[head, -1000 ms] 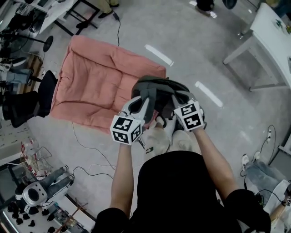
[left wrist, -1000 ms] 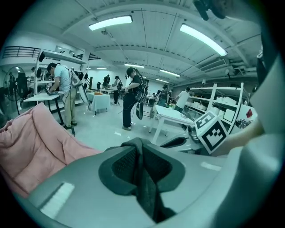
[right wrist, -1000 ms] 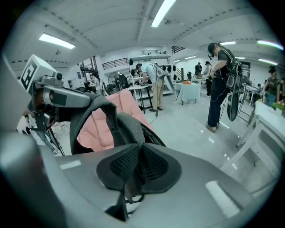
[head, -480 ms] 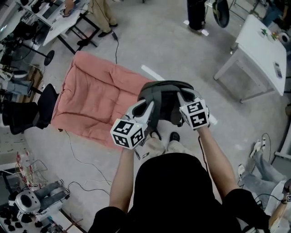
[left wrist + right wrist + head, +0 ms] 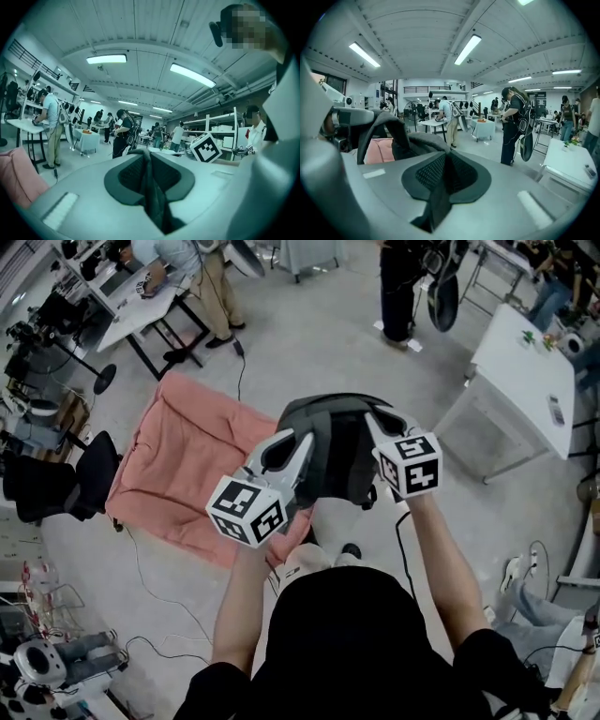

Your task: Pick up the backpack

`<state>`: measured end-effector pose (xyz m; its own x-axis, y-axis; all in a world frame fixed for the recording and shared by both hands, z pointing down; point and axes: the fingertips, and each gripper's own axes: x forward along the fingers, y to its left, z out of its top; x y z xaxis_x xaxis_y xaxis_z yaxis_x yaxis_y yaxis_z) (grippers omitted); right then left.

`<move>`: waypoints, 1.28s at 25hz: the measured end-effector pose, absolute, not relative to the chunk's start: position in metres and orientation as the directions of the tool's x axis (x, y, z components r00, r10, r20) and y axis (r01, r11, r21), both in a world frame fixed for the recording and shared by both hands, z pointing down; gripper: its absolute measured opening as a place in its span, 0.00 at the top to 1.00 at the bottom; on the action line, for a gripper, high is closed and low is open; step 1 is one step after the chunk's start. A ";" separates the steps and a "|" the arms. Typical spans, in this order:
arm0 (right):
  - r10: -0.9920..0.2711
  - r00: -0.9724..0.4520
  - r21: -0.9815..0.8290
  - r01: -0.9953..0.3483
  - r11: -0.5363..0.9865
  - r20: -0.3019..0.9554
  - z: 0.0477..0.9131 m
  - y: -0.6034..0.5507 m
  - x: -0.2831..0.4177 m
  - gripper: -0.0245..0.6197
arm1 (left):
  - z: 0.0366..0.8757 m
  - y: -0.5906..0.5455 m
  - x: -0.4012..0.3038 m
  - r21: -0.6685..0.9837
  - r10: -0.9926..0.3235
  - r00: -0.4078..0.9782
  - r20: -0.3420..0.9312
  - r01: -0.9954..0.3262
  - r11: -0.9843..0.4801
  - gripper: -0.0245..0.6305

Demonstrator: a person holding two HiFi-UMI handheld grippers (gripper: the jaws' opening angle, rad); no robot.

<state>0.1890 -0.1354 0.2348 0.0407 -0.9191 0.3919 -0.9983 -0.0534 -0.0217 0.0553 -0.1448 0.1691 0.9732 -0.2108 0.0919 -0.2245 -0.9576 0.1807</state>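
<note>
The dark grey backpack (image 5: 339, 454) hangs in the air in front of me, above the floor beside the pink cushion. My left gripper (image 5: 302, 442) is shut on one dark strap (image 5: 152, 199), which runs up between its jaws in the left gripper view. My right gripper (image 5: 377, 424) is shut on the other strap (image 5: 437, 204). In the right gripper view the strap loops to the backpack's body (image 5: 412, 140) on the left. The two grippers hold the bag side by side, about level with each other.
A pink padded cushion (image 5: 183, 460) lies on the floor to the left below the bag. A white table (image 5: 525, 371) stands at the right, a black chair (image 5: 47, 486) at the left, a desk (image 5: 141, 310) at the upper left. Several people stand farther back.
Both grippers have risen together with the backpack, which has come up off the floor by the cushion's edge. More of the room's far side shows.
</note>
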 end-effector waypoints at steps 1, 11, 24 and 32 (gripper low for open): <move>-0.923 0.047 -0.026 -0.998 -0.061 0.382 0.226 -0.138 0.191 0.90 | 0.161 -0.146 0.057 0.166 -0.211 0.974 0.085 -0.222 -0.961 0.91; -0.961 0.083 -0.096 -0.989 -0.111 0.264 0.154 -0.146 0.204 0.90 | 0.090 -0.154 0.067 0.039 -0.195 0.981 0.010 -0.195 -0.980 0.91; -0.975 0.077 -0.178 -0.977 -0.115 0.208 0.101 -0.148 0.210 0.90 | 0.044 -0.159 0.071 -0.018 -0.236 0.971 -0.033 -0.237 -0.971 0.91; -0.983 0.116 -0.164 -0.977 -0.139 0.145 0.085 -0.139 0.208 0.90 | 0.035 -0.166 0.075 -0.062 -0.312 0.950 -0.026 -0.313 -0.948 0.91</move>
<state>0.2081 -0.1386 0.0847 0.1158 -0.9827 0.1446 -0.9767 -0.1392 -0.1637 0.0750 -0.1662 0.0352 0.9496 -0.3122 -0.0262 -0.3133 -0.9477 -0.0615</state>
